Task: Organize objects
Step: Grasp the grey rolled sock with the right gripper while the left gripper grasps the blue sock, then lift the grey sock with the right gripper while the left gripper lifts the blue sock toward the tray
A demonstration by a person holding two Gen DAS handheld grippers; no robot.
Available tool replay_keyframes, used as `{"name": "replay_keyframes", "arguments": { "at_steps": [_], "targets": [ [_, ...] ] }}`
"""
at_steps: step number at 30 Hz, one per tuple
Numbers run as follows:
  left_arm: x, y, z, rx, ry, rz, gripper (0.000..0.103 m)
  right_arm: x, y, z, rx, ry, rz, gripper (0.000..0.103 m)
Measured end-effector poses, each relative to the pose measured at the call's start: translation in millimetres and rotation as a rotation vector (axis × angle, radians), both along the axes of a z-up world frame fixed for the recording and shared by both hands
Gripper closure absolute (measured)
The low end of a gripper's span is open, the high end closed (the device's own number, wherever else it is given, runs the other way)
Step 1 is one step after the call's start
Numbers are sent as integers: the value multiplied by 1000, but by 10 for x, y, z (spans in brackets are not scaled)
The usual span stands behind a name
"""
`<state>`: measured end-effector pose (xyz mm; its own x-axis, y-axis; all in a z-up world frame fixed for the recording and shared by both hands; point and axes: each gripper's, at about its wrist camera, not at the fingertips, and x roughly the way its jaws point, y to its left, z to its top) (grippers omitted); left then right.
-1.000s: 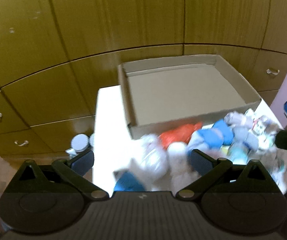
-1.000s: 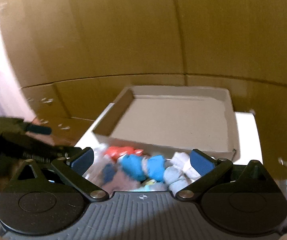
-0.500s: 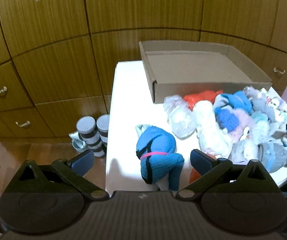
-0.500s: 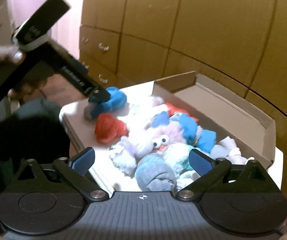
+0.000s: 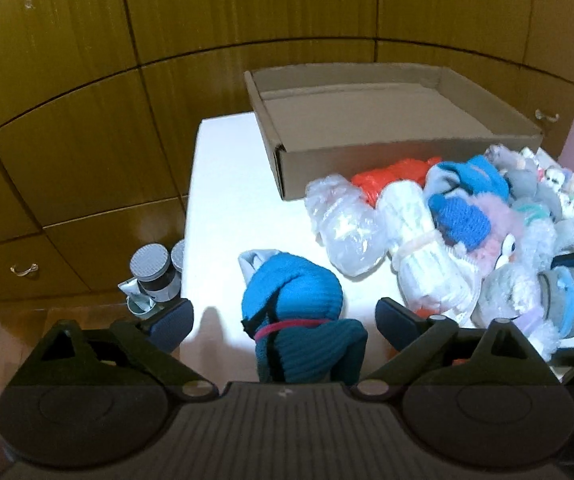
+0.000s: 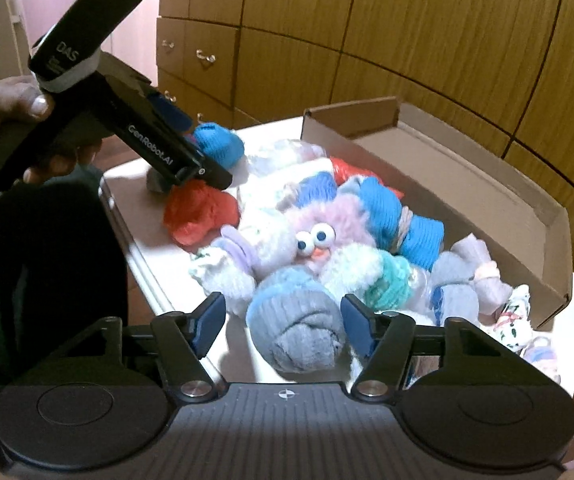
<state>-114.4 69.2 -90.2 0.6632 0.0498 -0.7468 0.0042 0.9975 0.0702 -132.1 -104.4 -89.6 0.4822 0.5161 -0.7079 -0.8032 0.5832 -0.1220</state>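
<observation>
A pile of rolled socks and soft toys [image 5: 467,220] lies on a white table [image 5: 227,200] in front of an empty cardboard box [image 5: 367,112]. My left gripper [image 5: 285,322] is open, its jaws either side of a blue knitted sock roll [image 5: 295,304] that lies apart from the pile. My right gripper [image 6: 283,322] is open around a grey-blue sock roll [image 6: 299,332] at the pile's near edge, without clamping it. A fluffy toy with googly eyes [image 6: 315,240] lies just behind it. The left gripper's body [image 6: 135,136] shows in the right wrist view, over the blue roll [image 6: 219,144].
Wooden cabinets with drawers [image 5: 67,140] stand behind and beside the table. Two grey-lidded jars [image 5: 155,272] sit on the floor by the table's left edge. A red sock roll [image 6: 199,212] lies near the table's front edge. The box [image 6: 487,208] fills the back half.
Both grippers dropped closer to the table. The left one came down over the blue roll; the right one closed in on the grey-blue roll and its jaws narrowed a little.
</observation>
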Motion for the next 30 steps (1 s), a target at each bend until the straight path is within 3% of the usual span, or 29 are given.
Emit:
{"name": "replay_keyframes", "arguments": {
  "at_steps": [2, 5, 9, 14, 23, 30],
  "targets": [
    [10, 7, -32, -9, -1, -7, 12, 10, -3, -22, -1, 1, 4, 37],
    [25, 27, -51, -29, -7, -18, 30, 26, -17, -28, 0, 2, 1, 46],
    [13, 25, -35, -37, -23, -37, 49, 66, -51, -15, 10, 7, -4, 49],
    [-14, -12, -3, 0, -31, -37, 52, 74, -93, 32, 26, -4, -5, 49],
    [-32, 102, 95, -40, -47, -12, 52, 108, -204, 246, 71, -29, -16, 49],
    [-35, 86, 128, -49, -55, -10, 52, 150, -279, 281, 39, -81, -44, 49]
  ]
}}
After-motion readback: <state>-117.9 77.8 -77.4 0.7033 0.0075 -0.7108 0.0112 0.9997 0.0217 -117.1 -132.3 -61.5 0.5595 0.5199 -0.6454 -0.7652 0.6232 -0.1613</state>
